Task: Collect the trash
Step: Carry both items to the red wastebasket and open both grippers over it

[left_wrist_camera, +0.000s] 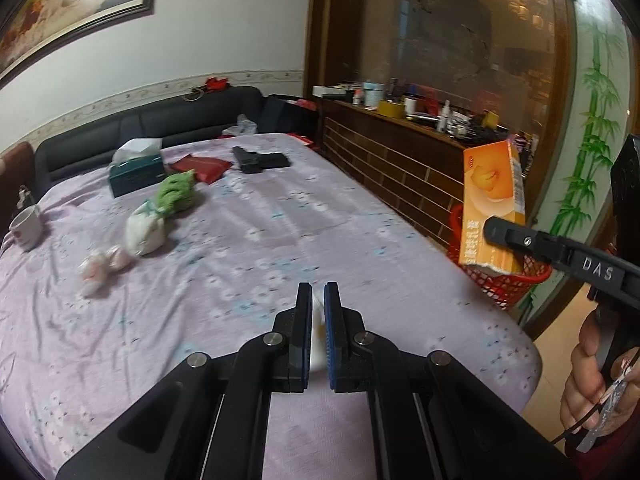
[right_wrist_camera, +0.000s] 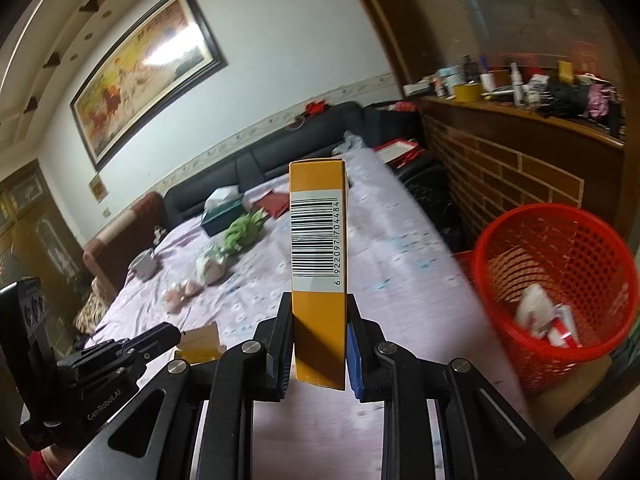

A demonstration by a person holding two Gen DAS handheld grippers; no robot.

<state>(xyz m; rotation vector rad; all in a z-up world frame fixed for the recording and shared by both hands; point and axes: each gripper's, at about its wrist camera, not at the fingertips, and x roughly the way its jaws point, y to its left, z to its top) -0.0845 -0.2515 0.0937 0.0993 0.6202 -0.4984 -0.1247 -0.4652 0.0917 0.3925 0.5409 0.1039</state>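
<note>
The right gripper is clenched on an orange carton, pinching its lower part so the box stands upright between the pads with the barcode side facing the camera. The left gripper is pressed shut on a small pale scrap — what it is exactly is too hidden to tell. Both hover over the near end of the desk, which wears a lilac flowered cloth.

The red mesh basket stands on the floor just off the desk's right edge, with some wrappers already inside. The step in hand looks like carrying both pieces there. To do it well, bring the carton fully over the rim before letting go — it is tall, and a drop near the edge could tip it outside. Release it first, then swing the left across; the scrap is light and may cling to a pad.

More trash-like wads lie further up the cloth, near a white pouch.
</note>
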